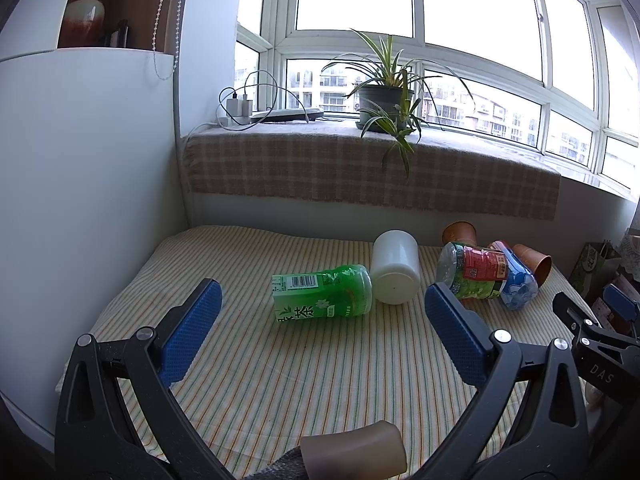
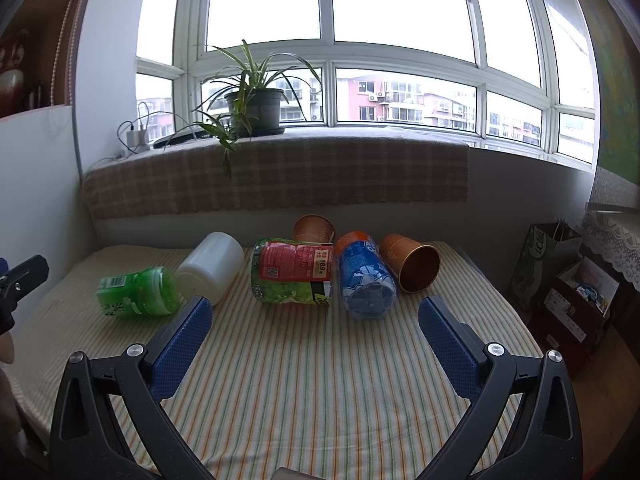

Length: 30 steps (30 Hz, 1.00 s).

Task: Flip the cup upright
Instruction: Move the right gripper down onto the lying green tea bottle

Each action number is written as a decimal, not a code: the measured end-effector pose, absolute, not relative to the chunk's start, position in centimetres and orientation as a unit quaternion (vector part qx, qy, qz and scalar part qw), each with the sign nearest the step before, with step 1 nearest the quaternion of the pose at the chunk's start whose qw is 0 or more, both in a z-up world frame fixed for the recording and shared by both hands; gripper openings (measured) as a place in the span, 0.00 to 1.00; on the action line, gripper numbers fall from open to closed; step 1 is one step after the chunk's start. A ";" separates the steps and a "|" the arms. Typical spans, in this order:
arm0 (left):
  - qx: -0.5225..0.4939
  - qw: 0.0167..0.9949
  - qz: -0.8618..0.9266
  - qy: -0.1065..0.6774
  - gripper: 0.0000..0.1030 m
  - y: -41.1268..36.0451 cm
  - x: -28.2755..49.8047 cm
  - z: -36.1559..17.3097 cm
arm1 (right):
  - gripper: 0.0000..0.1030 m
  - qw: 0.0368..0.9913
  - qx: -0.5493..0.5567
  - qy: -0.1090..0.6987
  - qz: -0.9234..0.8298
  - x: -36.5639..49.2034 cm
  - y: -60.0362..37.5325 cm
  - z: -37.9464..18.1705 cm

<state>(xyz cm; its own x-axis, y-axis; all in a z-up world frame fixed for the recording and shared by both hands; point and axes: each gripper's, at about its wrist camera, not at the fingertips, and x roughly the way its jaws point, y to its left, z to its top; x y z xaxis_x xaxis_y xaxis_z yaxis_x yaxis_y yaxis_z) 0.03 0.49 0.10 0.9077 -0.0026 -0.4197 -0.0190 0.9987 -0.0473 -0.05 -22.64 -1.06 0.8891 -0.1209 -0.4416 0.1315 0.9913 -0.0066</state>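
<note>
Several cups lie on their sides on a striped cloth (image 1: 280, 380). A green cup (image 1: 324, 294) lies left of a white cup (image 1: 396, 266); both show in the right wrist view, green (image 2: 136, 292) and white (image 2: 212, 266). A red-and-green cup (image 2: 292, 276), a blue cup (image 2: 366, 280) and an orange cup (image 2: 412, 262) with its mouth toward me lie further right. A second orange cup (image 2: 314, 229) lies behind them. My left gripper (image 1: 322, 294) is open and empty, just short of the green cup. My right gripper (image 2: 316, 310) is open and empty, short of the red-and-green cup.
A plaid-covered window sill (image 2: 280, 172) with a potted plant (image 2: 254, 108) and chargers (image 1: 236, 108) runs behind the table. A white cabinet wall (image 1: 80, 200) stands at the left. A green bag (image 2: 540, 260) and boxes (image 2: 576, 304) stand off the right edge.
</note>
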 end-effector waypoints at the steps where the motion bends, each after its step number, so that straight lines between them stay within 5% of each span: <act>1: -0.025 0.976 0.005 0.216 1.00 0.5 0.0 0.0 | 1.00 0.972 0.011 0.227 -0.064 0.0 -22.6 -1.1; 30: -0.018 0.958 0.111 0.263 1.00 8.6 -0.5 -3.5 | 1.00 0.944 -0.123 0.257 0.164 8.6 -10.7 -2.5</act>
